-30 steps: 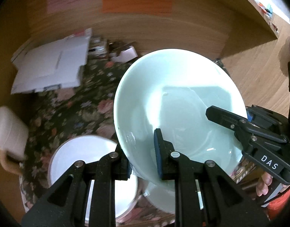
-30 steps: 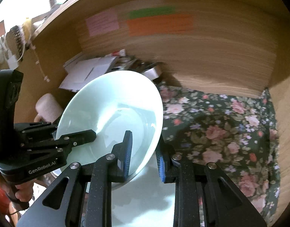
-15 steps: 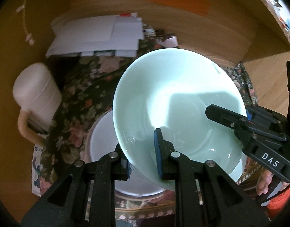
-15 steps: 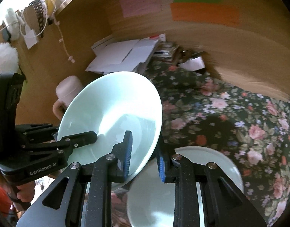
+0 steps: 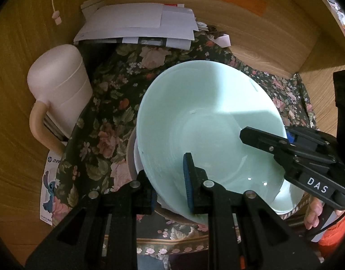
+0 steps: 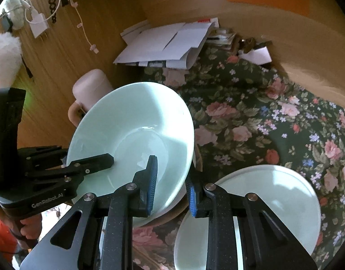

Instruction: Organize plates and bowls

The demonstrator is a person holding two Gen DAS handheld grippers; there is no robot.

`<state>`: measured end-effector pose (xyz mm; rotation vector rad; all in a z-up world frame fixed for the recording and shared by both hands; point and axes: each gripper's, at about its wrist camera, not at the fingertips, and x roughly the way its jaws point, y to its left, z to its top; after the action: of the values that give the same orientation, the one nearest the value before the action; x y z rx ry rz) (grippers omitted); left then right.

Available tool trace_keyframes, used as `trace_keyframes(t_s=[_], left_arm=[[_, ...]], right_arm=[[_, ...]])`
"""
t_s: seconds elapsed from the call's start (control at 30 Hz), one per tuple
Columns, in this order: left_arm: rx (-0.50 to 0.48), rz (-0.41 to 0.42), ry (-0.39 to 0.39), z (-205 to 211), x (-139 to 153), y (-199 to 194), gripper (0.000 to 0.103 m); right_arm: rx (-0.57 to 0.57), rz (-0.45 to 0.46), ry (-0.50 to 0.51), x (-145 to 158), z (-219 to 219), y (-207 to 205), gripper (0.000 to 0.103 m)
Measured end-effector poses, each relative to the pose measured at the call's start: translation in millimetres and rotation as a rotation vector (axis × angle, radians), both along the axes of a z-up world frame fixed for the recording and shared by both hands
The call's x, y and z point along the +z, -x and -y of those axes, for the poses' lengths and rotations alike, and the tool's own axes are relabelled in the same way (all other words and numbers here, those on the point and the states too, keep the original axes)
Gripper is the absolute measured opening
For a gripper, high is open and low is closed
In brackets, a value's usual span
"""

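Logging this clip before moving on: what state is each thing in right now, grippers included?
Bowl: tilted, held off the cloth by both grippers, empty.
Left gripper: shut on the bowl's rim.
Right gripper: shut on the opposite rim.
White dish: on the cloth under the bowl, mostly hidden.
Plate: flat on the cloth, empty.
Jug: upright, lid on.
Papers: stacked at the back.
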<state>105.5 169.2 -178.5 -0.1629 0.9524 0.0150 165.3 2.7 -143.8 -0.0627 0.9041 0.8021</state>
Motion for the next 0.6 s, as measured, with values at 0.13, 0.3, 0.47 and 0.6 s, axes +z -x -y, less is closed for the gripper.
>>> trace_keyframes(t_s=[0.13,0.3,0.47,0.6], left_arm=[[0.001,-0.011,-0.003,-0.5,-7.2,-0.1,0.020],[0.008,-0.028,0.012,-4.1,-14.0,-1.2,0.020],[0.014,-0.025,0.019,-7.1,-15.4,-1.9,0.020],[0.029,-0.038,0.018,-11.0,-18.6,-6.9,0.020]], right_arm=[[0.001,-0.020,0.002,-6.3,-2.1,-1.2,0.022],[0.016,-0.026,0.019,-10.3,-4.7,-1.3,0.022],[0.020,0.004,0.036,-4.1,-4.1,0.5,0.024],[0.012,0.030,0.060,-2.6,-1.4,-0.2,0.024]])
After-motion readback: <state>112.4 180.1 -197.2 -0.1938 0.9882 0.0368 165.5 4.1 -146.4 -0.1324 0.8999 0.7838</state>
